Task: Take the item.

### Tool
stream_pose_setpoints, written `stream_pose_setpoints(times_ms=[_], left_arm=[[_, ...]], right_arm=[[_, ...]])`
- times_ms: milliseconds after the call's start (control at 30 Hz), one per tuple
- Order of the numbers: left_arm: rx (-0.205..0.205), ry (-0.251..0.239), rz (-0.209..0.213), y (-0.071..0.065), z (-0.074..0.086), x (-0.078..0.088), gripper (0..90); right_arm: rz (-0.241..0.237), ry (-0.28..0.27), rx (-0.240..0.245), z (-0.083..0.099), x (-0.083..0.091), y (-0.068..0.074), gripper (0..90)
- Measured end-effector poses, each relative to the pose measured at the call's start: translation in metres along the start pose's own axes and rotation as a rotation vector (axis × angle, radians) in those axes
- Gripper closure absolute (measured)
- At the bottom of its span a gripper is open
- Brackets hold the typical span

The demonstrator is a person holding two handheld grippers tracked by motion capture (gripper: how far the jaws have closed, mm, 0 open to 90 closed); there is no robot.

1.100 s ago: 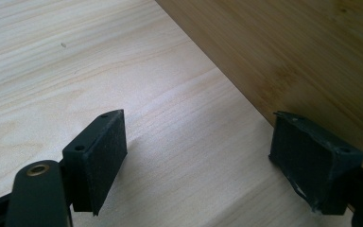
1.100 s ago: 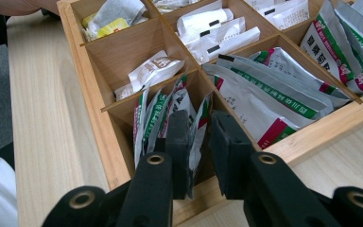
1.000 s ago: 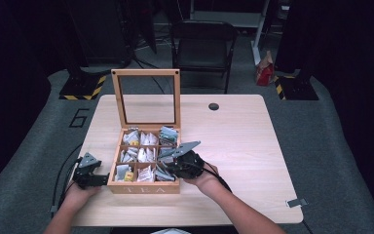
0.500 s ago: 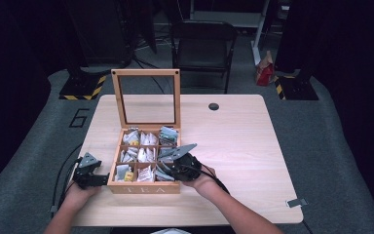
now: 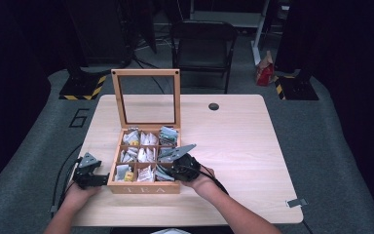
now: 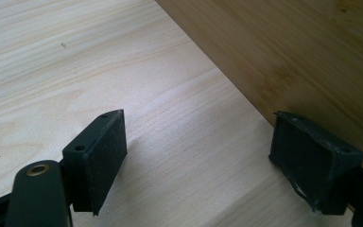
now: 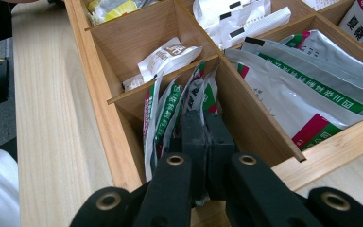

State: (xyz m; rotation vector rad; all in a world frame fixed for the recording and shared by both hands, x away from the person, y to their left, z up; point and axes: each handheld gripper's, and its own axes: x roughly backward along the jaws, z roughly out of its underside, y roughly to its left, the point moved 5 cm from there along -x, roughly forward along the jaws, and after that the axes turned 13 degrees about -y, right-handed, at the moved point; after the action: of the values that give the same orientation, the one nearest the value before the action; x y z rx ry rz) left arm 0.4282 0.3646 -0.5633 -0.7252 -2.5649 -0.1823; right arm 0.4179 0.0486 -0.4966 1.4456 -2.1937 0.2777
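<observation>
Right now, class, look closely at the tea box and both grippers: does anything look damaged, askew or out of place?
One thing: the left gripper has a worn pad beside the tea box, its lower edge chipped and ragged. Inside the box, the tea packets lean unevenly, but nothing has spilled.

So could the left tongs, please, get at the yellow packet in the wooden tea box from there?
Probably yes: the open left tongs sit outside the wooden tea box, whose lid is up, with the yellow packet just over the wall.
</observation>
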Motion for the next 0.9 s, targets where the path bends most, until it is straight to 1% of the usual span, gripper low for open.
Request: stream_pose_setpoints(times_ms=[100,200,233,333,367,400,467,500,533,567,600,633,667,700,767,800,833,867,900], left_arm=[[0.000,0.006,0.002,0.000,0.000,0.000,19.0],[0.000,0.000,0.000,0.000,0.000,0.000,19.0],[0.000,0.000,0.000,0.000,0.000,0.000,19.0],[0.000,0.001,0.000,0.000,0.000,0.000,19.0],[0.000,0.001,0.000,0.000,0.000,0.000,19.0],[-0.001,0.006,0.002,0.000,0.000,0.000,19.0],[0.000,0.003,0.002,0.000,0.000,0.000,19.0],[-0.001,0.006,0.002,0.000,0.000,0.000,19.0],[0.000,-0.001,0.000,0.000,0.000,0.000,19.0],[0.000,0.000,0.000,0.000,0.000,0.000,19.0],[-0.001,0.005,0.001,0.000,0.000,0.000,19.0],[0.000,0.000,0.000,0.000,0.000,0.000,19.0],[0.000,0.000,0.000,0.000,0.000,0.000,19.0],[0.000,0.000,0.000,0.000,0.000,0.000,19.0],[0.000,0.000,0.000,0.000,0.000,0.000,19.0],[0.000,0.000,0.000,0.000,0.000,0.000,19.0],[0.000,0.000,0.000,0.000,0.000,0.000,19.0],[0.000,0.000,0.000,0.000,0.000,0.000,19.0],[0.000,0.006,0.002,0.000,0.000,0.000,19.0]], right_arm=[[0.000,0.004,-0.002,-0.001,0.001,0.000,89.6],[-0.002,-0.002,-0.006,-0.004,0.002,0.000,89.6],[-0.003,0.001,-0.015,-0.005,0.003,0.001,89.6],[-0.016,-0.006,-0.011,-0.011,0.008,0.001,89.6],[-0.018,-0.008,-0.022,-0.013,0.010,0.003,89.6],[-0.020,-0.018,-0.011,-0.016,0.011,0.003,89.7],[-0.025,-0.021,-0.008,-0.020,0.015,0.005,89.6],[-0.023,-0.026,-0.014,-0.022,0.017,0.005,89.6],[-0.025,-0.031,-0.005,-0.025,0.019,0.005,89.6],[-0.029,-0.035,-0.012,-0.027,0.021,0.007,89.6],[-0.032,-0.039,-0.007,-0.029,0.023,0.007,89.6],[-0.029,-0.040,-0.011,-0.031,0.024,0.008,89.6],[-0.032,-0.045,0.000,-0.033,0.026,0.008,89.6],[-0.033,-0.045,-0.005,-0.035,0.028,0.009,89.6],[-0.035,-0.048,0.000,-0.037,0.029,0.008,89.6],[-0.034,-0.050,-0.008,-0.039,0.031,0.009,89.6],[-0.038,-0.055,-0.003,-0.041,0.032,0.009,89.6],[-0.036,-0.054,-0.011,-0.042,0.034,0.009,89.6],[-0.038,-0.062,-0.010,-0.046,0.036,0.008,89.6]])
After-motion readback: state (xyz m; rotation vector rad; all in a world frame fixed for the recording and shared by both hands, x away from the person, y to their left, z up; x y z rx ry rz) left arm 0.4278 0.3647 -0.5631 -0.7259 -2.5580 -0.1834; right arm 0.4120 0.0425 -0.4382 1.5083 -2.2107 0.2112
